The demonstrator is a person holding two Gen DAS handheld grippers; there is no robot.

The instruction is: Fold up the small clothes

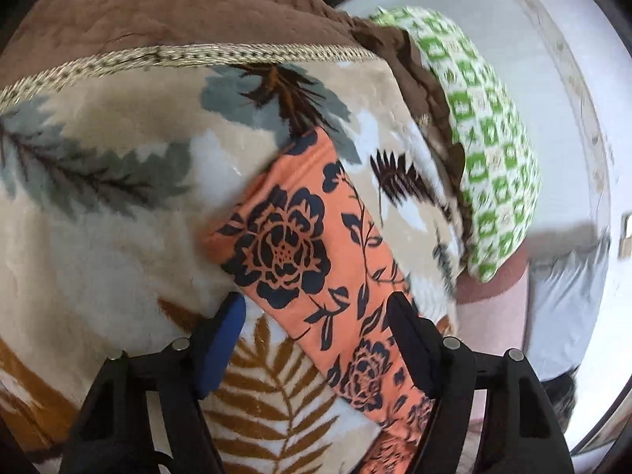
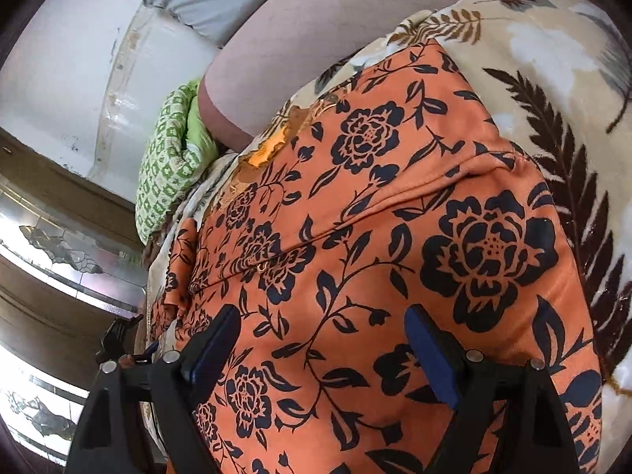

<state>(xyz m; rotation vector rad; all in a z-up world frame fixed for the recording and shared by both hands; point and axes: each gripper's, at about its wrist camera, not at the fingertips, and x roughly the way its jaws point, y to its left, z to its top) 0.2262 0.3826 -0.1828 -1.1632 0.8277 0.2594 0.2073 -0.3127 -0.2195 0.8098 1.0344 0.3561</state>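
Orange floral garment [image 1: 300,245] cut off below.

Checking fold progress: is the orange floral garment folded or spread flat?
Partly folded. The orange floral garment shows a doubled layer with a hem edge running across it in the right wrist view; both grippers are open, holding nothing.

garment [image 2: 395,237]: orange, navy roses | blanket [image 1: 118,217]: beige, grey-brown leaves | pillow [image 1: 493,150]: green-white checks, seemingly

Bed [image 1: 497,292], covered by leaf-print blanket [image 1: 118,205]. Lying on blanket: orange floral garment [image 1: 300,245], folded in a strip. Resting at blanket's edge: green checked pillow [image 1: 489,146], brown quilt [image 1: 158,12] beyond.
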